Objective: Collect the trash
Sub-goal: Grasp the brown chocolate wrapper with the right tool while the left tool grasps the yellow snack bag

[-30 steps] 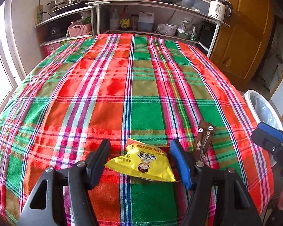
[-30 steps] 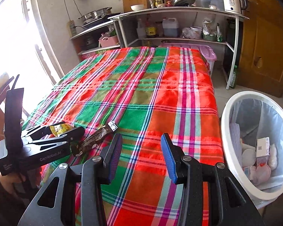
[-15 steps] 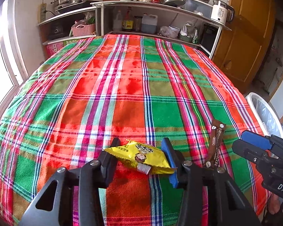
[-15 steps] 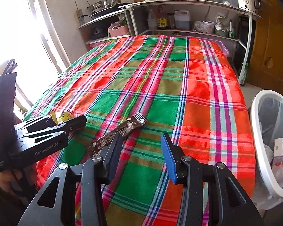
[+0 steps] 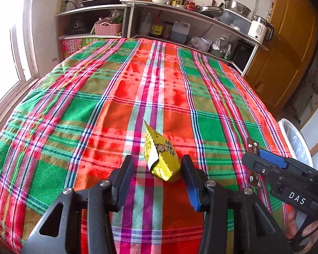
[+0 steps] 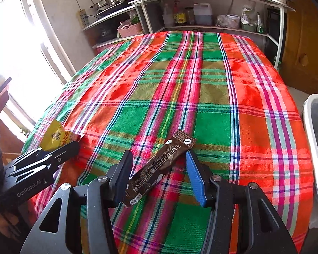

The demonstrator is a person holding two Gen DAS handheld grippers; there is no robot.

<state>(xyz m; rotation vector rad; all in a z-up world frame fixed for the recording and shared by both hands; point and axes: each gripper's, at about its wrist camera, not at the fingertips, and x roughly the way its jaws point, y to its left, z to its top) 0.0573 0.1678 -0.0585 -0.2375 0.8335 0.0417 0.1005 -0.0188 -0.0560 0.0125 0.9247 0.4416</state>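
The left gripper (image 5: 157, 161) now has its fingers clenched on the yellow snack packet (image 5: 161, 156), near the front edge of the plaid-covered counter (image 6: 212, 89). A second ago the packet lay flat on the cloth between fingers spread wide. Now the fingers stand much closer together and the packet is tipped up on edge, one corner pointing to the far side. Its right side is against the blue finger pad, while a sliver of cloth shows beside the left finger. From the right wrist view the packet rises out from between the two left fingers.

The right gripper (image 6: 159, 155) is released, and its fingers have just been spreading. The brown sachet (image 6: 159, 169) lies between them flat on the cloth, running diagonally from near left to far right. Its near end is close by the left finger and no pad presses on it. A second ago these fingers hung over bare cloth and the sachet lay off to their left, beside the left gripper. The white bin (image 6: 307, 116), which then filled the right part of that view, now sits at its right edge, just off the counter's right side. In the left wrist view the right gripper has come in from the right edge and straddles the sachet.
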